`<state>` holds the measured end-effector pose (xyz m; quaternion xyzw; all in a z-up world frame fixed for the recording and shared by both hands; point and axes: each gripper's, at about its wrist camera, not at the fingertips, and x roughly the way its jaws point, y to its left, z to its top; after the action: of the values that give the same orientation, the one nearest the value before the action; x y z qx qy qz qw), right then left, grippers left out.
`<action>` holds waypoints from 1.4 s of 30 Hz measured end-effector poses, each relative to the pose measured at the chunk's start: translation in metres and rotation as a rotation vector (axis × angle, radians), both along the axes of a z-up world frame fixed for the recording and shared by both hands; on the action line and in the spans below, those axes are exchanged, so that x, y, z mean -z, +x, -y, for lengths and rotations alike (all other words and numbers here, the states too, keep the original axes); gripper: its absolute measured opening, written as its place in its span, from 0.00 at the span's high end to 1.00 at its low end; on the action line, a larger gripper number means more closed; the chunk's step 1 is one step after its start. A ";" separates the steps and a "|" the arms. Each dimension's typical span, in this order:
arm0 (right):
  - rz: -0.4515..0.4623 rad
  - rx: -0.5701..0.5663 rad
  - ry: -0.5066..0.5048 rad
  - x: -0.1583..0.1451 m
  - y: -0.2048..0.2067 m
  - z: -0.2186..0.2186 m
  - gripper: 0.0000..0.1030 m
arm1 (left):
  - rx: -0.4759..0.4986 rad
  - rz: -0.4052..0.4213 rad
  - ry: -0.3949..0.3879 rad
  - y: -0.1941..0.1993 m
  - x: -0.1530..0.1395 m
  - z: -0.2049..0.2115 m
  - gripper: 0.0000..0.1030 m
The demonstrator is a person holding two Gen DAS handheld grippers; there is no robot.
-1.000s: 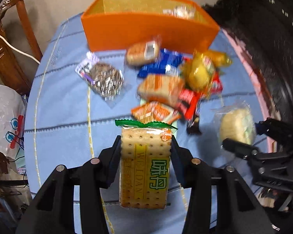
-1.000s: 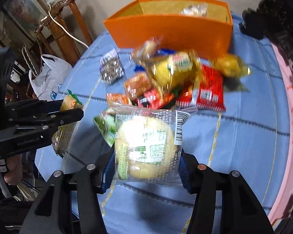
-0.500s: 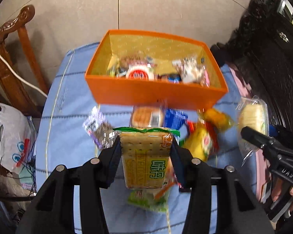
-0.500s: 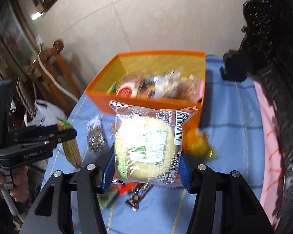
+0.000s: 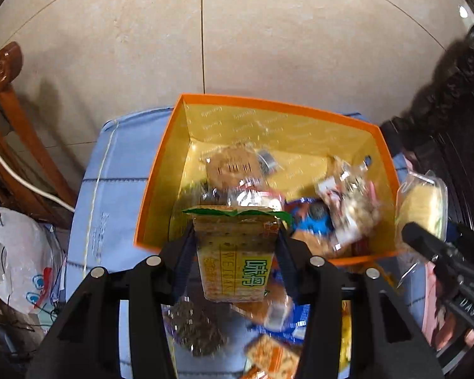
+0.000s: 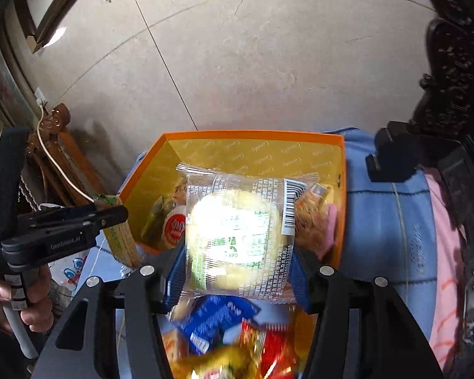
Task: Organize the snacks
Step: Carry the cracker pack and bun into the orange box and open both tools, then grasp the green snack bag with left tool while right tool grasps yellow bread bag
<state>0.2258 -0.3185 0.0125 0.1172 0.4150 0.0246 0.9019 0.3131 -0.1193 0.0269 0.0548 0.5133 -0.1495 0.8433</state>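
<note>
My left gripper (image 5: 235, 246) is shut on a yellow cracker pack (image 5: 237, 252) with a green top edge, held above the near wall of the orange box (image 5: 154, 189). The box holds several wrapped snacks. My right gripper (image 6: 237, 252) is shut on a clear-wrapped round yellow cake (image 6: 237, 230), held over the orange box (image 6: 341, 208) near its front edge. The left gripper with the cracker pack (image 6: 120, 233) shows at the left of the right wrist view. The cake (image 5: 422, 202) shows at the right of the left wrist view.
Loose snacks lie on the blue tablecloth (image 5: 110, 189) below both grippers, among them a dark pack (image 5: 196, 328) and a blue pack (image 6: 215, 319). A wooden chair (image 5: 12, 120) and a white plastic bag (image 5: 15, 252) stand left. Dark carved furniture (image 6: 452, 94) stands right.
Both grippers have risen and moved forward with their snacks, from above the loose pile to over the orange box. Both grips are unchanged.
</note>
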 end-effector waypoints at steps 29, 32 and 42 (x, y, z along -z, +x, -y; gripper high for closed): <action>-0.123 0.128 0.028 0.052 -0.080 0.019 0.21 | -0.052 -0.012 0.014 -0.050 0.021 -0.033 0.04; -0.175 0.123 0.042 0.065 -0.110 0.019 0.20 | -0.053 -0.036 0.037 -0.078 0.031 -0.043 0.04; -0.310 0.104 0.079 0.101 -0.182 0.001 0.16 | -0.047 -0.247 0.058 -0.176 0.102 -0.069 0.04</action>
<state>0.0441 -0.3194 -0.0888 0.1763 0.5411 -0.0244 0.8219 0.1374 -0.0506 -0.0756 0.0482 0.6186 -0.1204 0.7750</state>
